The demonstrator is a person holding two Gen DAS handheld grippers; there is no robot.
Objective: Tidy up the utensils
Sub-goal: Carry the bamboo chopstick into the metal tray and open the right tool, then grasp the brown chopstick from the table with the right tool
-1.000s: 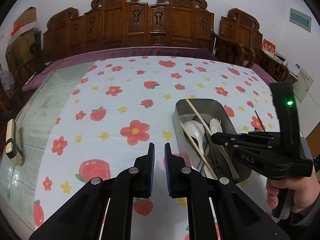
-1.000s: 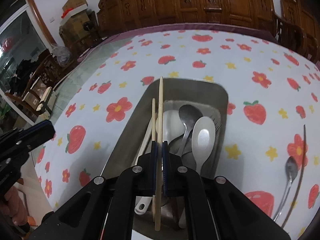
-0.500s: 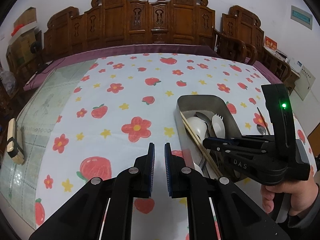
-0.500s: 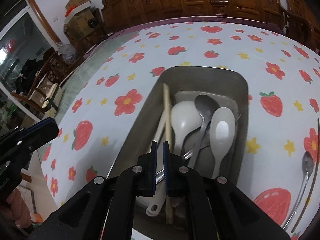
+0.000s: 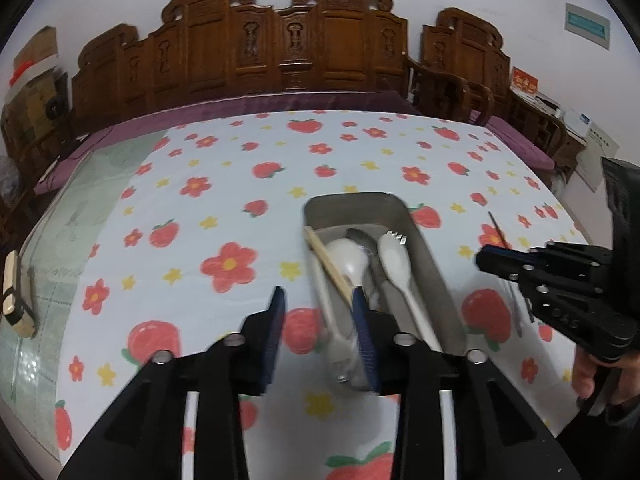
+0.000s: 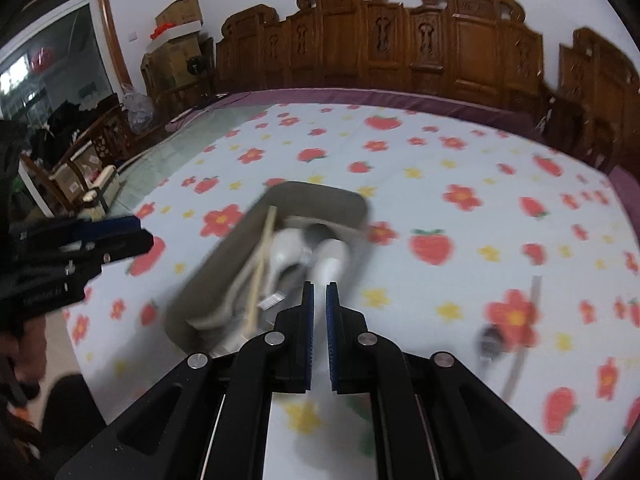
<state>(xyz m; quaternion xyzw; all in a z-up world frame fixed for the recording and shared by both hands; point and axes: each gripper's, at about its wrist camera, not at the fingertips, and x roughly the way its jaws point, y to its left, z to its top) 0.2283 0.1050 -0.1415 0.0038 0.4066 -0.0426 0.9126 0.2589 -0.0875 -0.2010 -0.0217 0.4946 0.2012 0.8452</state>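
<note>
A metal tray (image 5: 424, 236) (image 6: 320, 194) on the flowered tablecloth holds white spoons (image 5: 394, 258), a metal spoon, a fork and wooden chopsticks (image 5: 328, 262) (image 6: 262, 264). My left gripper (image 5: 318, 300) is open and empty, its jaws straddling the tray's near left corner. My right gripper (image 6: 319, 292) is shut with a narrow gap and empty, just off the tray's near right side; it also shows in the left wrist view (image 5: 486, 258). A metal spoon (image 6: 490, 342) and one chopstick (image 6: 520, 344) lie on the cloth to the right.
The tablecloth (image 5: 224, 208) covers a glass-topped table with a purple edge (image 5: 280, 102). Carved wooden chairs (image 5: 280, 40) line the far side. A small wooden block (image 5: 14, 300) lies at the table's left edge.
My right gripper let the chopstick drop into the tray and pulled back to the right, out of the tray. My left gripper opened wide and moved toward the tray.
</note>
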